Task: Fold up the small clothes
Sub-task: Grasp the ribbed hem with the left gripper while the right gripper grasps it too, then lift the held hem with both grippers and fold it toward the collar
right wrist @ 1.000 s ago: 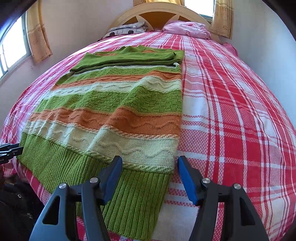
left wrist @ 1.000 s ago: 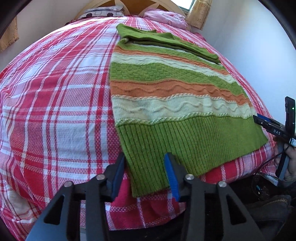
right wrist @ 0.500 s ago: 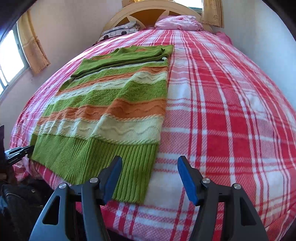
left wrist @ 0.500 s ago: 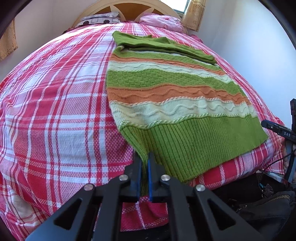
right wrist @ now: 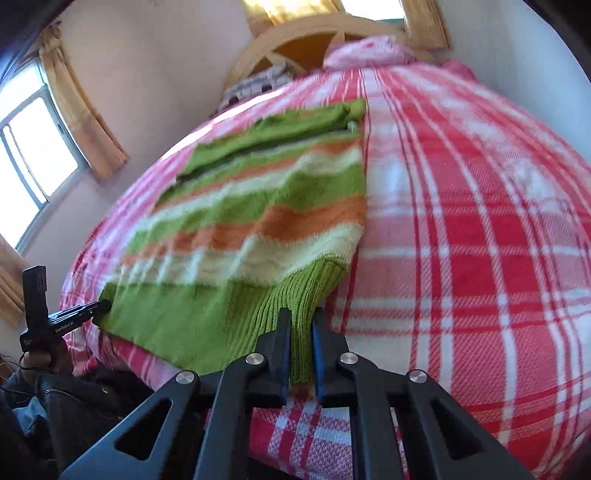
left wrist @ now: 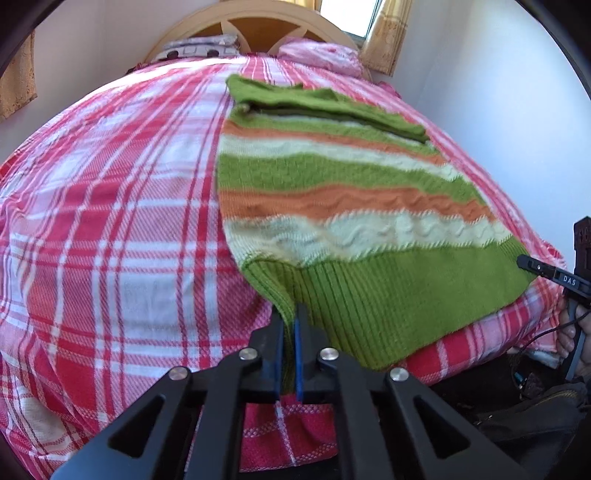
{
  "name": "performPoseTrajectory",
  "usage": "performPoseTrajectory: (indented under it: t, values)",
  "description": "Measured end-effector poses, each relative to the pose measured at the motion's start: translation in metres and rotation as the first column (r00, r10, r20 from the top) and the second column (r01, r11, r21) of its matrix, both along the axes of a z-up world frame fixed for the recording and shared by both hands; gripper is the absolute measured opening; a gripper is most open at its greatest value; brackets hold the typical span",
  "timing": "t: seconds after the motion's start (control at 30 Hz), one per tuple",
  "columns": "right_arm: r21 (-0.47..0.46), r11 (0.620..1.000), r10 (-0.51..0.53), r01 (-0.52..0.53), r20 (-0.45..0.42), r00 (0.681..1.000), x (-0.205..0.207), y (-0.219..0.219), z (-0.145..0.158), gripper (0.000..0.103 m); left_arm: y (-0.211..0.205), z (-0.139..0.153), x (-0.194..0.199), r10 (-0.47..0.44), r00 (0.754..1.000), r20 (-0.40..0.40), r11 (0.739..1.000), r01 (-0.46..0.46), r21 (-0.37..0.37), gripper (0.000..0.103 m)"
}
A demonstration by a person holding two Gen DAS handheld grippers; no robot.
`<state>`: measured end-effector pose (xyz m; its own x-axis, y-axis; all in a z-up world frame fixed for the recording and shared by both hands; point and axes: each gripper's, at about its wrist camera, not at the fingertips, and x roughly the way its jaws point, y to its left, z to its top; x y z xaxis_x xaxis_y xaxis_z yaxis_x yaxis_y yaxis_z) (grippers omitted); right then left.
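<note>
Sweater (left wrist: 354, 221) is spread flat on the plaid bed (left wrist: 110, 221), its long axis running away from both claws toward the headboard (left wrist: 255, 29), with the sleeves already laid across the far end. The left gripper (left wrist: 289, 325) is pinched tight on one corner of the ribbed hem (left wrist: 388, 295), and the right gripper (right wrist: 300, 325) is clamped on the opposite corner. Both corners are raised slightly off the bed. A fold of the hem straight forward toward the collar is judged to be next.
</note>
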<state>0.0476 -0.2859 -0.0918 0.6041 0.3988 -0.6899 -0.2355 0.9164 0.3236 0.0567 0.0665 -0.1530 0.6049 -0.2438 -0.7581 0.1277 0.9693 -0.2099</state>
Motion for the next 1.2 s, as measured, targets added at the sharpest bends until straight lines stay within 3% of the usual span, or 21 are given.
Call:
performPoseTrajectory:
  t: [0.17, 0.5, 0.9, 1.2]
  values:
    - [0.028, 1.0, -0.015, 0.012, 0.092, 0.996, -0.004, -0.003, 0.019, 0.009, 0.013, 0.026, -0.002, 0.013, 0.996, 0.085, 0.999, -0.009, -0.051, 0.005]
    - [0.031, 0.999, -0.048, 0.043, 0.217, 0.975, 0.005, -0.007, 0.055, 0.007, 0.014, 0.057, 0.015, 0.009, 0.984, 0.18, 0.997, 0.005, -0.077, 0.005]
    - [0.07, 0.996, -0.076, 0.056, 0.326, 0.942, 0.036, -0.007, 0.098, 0.007, 0.022, 0.1, 0.045, 0.056, 0.952, 0.301, 0.991, -0.017, -0.13, 0.005]
    - [0.089, 0.995, -0.078, 0.048, 0.375, 0.924, 0.069, 0.001, 0.124, 0.006, 0.029, 0.119, 0.073, 0.099, 0.935, 0.341, 0.984, -0.042, -0.171, 0.005]
